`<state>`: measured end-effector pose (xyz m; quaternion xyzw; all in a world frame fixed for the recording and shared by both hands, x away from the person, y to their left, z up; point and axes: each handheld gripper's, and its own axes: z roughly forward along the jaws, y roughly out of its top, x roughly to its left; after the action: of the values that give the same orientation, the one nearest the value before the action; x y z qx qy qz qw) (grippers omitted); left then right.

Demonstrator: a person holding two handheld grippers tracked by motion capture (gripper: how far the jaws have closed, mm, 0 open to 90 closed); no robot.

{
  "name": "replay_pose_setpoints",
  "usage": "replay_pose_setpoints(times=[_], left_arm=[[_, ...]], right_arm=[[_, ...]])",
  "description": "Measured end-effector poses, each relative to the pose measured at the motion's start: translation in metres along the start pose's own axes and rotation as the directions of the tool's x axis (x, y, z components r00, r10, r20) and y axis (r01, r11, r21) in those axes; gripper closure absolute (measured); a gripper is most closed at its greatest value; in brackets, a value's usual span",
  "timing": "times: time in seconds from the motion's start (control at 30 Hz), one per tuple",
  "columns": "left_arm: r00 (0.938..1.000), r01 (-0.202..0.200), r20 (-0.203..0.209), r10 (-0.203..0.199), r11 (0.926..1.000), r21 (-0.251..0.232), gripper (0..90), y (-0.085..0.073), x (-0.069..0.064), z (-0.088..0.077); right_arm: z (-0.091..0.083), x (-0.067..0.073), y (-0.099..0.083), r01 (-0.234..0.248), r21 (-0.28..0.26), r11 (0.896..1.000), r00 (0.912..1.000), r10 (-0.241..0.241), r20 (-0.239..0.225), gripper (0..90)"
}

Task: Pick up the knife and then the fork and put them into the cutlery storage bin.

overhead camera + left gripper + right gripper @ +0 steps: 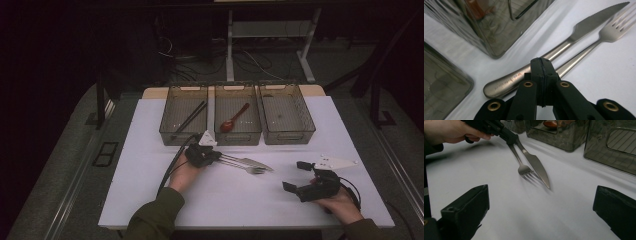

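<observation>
A steel fork (250,170) and a serrated steel knife (256,163) lie side by side on the white table (225,200), tips pointing right. My left gripper (219,156) sits over their handle ends with its jaws pressed together. In the left gripper view the shut jaws (541,63) cover the fork's (610,31) handle, and the knife's (596,20) handle runs under them to the left. I cannot tell whether either handle is pinched. My right gripper (296,176) stands open at the front right, with bare table between its jaws (541,210).
Three clear bins stand in a row at the back. The left bin (175,135) holds black chopsticks (189,119), the middle bin (239,137) a red spoon (234,120), and the right bin (287,135) is bare. The middle bin sits close behind my left gripper.
</observation>
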<state>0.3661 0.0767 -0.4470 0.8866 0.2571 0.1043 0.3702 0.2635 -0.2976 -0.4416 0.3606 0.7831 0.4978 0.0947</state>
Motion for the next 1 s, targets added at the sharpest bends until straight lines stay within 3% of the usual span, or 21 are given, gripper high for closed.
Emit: replay_pose_setpoints(times=[0.17,0.4,0.6,0.83,1.0], left_arm=[[0.999,0.018,0.04,-0.018,0.9998,0.01,89.0,-0.001,0.001,-0.002],[0.9961,0.009,0.088,-0.013,0.9992,0.039,89.0,-0.002,0.002,-0.006],[0.9979,-0.014,0.063,0.012,0.9988,0.047,89.0,-0.002,0.001,-0.004],[0.9967,-0.025,0.079,0.02,0.9979,0.06,89.0,-0.003,0.0,-0.005],[0.9926,-0.037,0.118,0.026,0.9952,0.09,89.1,-0.004,-0.006,-0.011]], right_arm=[[0.0,0.0,0.0,0.001,0.0,1.0,1.0,-0.001,0.0,0.1],[0.0,0.0,0.0,0.002,0.0,1.0,1.0,-0.002,0.0,0.0],[0.0,0.0,0.0,0.003,0.001,1.0,1.0,-0.003,0.0,0.0],[-0.001,0.0,0.0,0.001,-0.001,1.0,1.0,-0.001,0.0,0.0],[-0.002,0.0,0.0,0.0,-0.002,1.0,1.0,0.0,0.002,0.0]])
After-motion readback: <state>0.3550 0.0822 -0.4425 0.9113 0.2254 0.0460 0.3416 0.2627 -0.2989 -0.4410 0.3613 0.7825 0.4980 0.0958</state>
